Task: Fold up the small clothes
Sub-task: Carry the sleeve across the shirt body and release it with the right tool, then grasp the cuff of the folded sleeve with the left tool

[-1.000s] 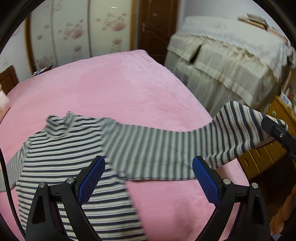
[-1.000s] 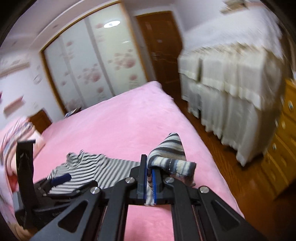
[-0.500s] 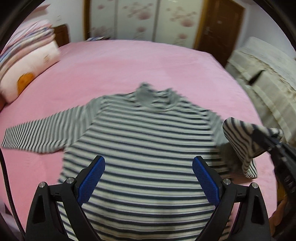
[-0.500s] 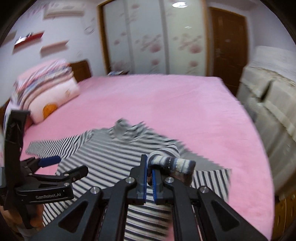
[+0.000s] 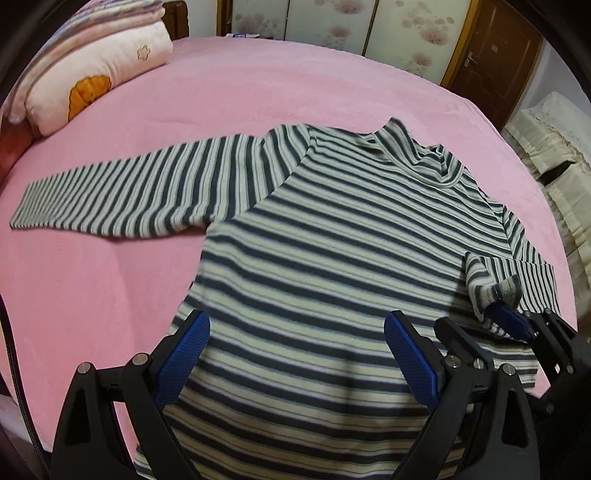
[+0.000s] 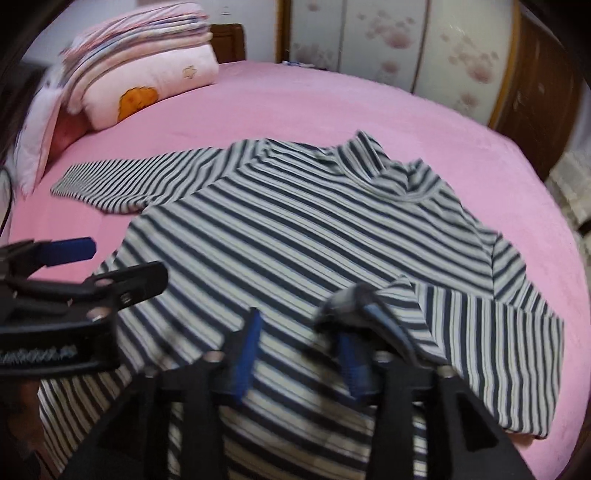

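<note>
A navy-and-cream striped turtleneck shirt [image 5: 332,266] lies flat on the pink bed [image 5: 258,92]. Its left sleeve [image 5: 122,199] stretches out sideways. Its right sleeve is folded inward over the body, with the cuff [image 6: 343,299] at my right gripper [image 6: 314,321]. The jaws there are opening; the cuff hangs against the right finger and the pads no longer pinch it. My left gripper [image 5: 297,325] hovers open over the shirt's lower body with nothing between its fingers. The right gripper [image 5: 506,317] also shows low at the right of the left wrist view.
Pink pillows and folded blankets [image 5: 92,74] are stacked at the head of the bed, far left. Flowered wardrobe doors [image 5: 332,22] and a brown door [image 5: 491,55] stand behind. Cream-covered furniture [image 5: 554,140] sits past the bed's right edge.
Both grippers swung left and down over the shirt. The right gripper carried the sleeve in from beyond the bed's edge onto the shirt body, and its jaws have parted from shut.
</note>
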Tool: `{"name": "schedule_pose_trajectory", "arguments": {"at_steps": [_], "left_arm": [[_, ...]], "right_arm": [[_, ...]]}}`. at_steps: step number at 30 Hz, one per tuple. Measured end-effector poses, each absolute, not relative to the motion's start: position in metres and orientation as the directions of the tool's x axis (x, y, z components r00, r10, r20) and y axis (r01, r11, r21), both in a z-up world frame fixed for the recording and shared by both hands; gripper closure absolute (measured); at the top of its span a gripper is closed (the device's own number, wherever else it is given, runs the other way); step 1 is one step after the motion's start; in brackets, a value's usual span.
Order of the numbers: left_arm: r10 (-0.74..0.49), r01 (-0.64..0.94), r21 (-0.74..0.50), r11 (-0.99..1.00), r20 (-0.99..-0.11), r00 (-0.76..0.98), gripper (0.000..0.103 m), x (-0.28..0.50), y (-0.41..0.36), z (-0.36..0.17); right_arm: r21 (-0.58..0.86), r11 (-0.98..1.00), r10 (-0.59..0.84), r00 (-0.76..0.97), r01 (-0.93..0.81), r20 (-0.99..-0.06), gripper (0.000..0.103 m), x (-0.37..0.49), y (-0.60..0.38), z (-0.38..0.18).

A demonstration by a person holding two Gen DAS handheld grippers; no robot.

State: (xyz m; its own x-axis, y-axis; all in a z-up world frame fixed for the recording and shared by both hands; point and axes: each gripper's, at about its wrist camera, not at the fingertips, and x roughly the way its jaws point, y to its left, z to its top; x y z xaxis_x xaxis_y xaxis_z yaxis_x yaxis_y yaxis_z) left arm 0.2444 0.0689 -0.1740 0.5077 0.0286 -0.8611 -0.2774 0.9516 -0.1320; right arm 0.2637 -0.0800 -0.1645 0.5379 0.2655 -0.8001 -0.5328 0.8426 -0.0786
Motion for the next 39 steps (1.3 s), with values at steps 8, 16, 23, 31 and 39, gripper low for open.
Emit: {"name": "schedule_pose_trajectory", "arguments": {"at_steps": [8,16,23,31,39], "left_arm": [[-0.037,-0.22,-0.176,0.96,-0.853,0.521,0.008,0.247,0.055,-0.171],[-0.116,-0.102,-0.199,0.975,-0.841,0.529,0.008,0.252,0.021,-0.168],[-0.097,0.094,-0.056,0.994,-0.848,0.52,0.008,0.254,-0.029,-0.168],[-0.042,0.328,0.161,0.931,-0.845,0.532,0.008,0.254,-0.094,-0.175],[0.024,0.359,0.231,0.904,-0.866,0.499,0.029,0.282,-0.106,-0.188]], "right_arm": [[0.065,0.865,0.363,0.53,-0.498,-0.767,0.053,0.228,-0.11,-0.155],[0.172,0.903,0.385,0.563,-0.394,-0.731,0.053,0.195,-0.161,-0.142],[0.229,0.932,0.353,0.568,-0.28,-0.743,0.053,0.182,-0.204,-0.15],[0.302,0.93,0.367,0.556,-0.209,-0.746,0.053,0.177,-0.236,-0.162],[0.356,0.914,0.4,0.567,-0.193,-0.72,0.053,0.172,-0.248,-0.163]]}}
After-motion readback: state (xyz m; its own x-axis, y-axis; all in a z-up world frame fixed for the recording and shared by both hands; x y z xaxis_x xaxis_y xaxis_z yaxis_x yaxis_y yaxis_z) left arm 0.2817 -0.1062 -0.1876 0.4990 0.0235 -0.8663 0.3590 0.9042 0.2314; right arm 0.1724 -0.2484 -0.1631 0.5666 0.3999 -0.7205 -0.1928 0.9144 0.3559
